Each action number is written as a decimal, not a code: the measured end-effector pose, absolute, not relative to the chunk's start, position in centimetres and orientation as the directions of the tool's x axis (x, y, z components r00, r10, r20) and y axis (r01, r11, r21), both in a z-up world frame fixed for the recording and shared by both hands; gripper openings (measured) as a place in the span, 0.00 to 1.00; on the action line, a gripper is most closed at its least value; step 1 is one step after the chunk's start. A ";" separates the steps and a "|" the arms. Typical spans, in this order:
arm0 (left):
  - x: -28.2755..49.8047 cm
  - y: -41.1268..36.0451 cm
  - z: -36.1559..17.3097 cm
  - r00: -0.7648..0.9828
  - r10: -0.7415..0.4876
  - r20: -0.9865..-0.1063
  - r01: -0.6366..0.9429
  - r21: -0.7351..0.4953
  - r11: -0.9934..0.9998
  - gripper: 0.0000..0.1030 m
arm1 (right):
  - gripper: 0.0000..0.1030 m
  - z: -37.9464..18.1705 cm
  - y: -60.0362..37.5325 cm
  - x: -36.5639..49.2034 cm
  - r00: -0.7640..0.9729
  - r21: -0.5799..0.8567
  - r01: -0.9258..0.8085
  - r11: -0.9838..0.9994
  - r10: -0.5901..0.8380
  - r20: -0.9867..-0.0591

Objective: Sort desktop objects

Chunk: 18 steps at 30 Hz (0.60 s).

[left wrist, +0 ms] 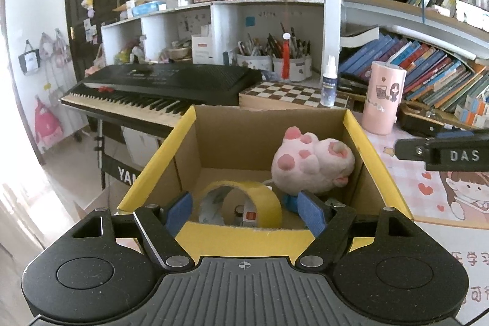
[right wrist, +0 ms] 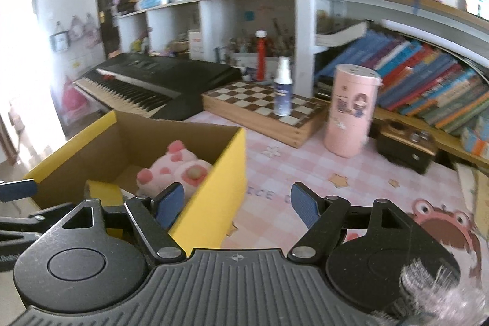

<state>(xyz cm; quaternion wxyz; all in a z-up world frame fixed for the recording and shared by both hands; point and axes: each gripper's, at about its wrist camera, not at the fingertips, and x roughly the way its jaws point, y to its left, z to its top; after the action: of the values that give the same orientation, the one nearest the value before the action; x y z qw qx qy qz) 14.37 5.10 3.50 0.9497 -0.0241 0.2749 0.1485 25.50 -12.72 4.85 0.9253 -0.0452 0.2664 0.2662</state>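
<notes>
A yellow cardboard box stands open on the pink desk mat; it also shows in the right wrist view. Inside lie a pink plush pig, a roll of yellow tape and a small bottle half hidden behind the tape. The pig and tape show in the right wrist view too. My left gripper is open and empty, just over the box's near rim. My right gripper is open and empty, above the box's right corner and the mat.
A pink cylinder, a white spray bottle on a chessboard, a dark wooden box, a black keyboard and shelves of books stand behind. The right gripper's side shows in the left wrist view.
</notes>
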 end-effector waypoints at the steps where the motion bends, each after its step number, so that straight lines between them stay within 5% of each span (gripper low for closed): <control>1: 14.1 5.2 3.5 0.806 0.266 -0.529 -0.294 0.034 0.955 0.76 | 0.74 4.8 -13.0 25.2 0.723 0.060 -0.504 0.861 0.459 -0.517; 18: 9.8 5.2 3.1 0.818 0.219 -0.532 -0.259 -0.002 0.966 0.76 | 0.75 3.3 -15.5 18.6 0.771 0.065 -0.375 0.925 0.350 -0.532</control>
<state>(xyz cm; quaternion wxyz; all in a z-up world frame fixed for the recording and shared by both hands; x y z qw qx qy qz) 9.83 5.24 3.10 0.9528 -0.0369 0.2741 0.1255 18.61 -15.53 3.30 0.9407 -0.0226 0.2782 0.1926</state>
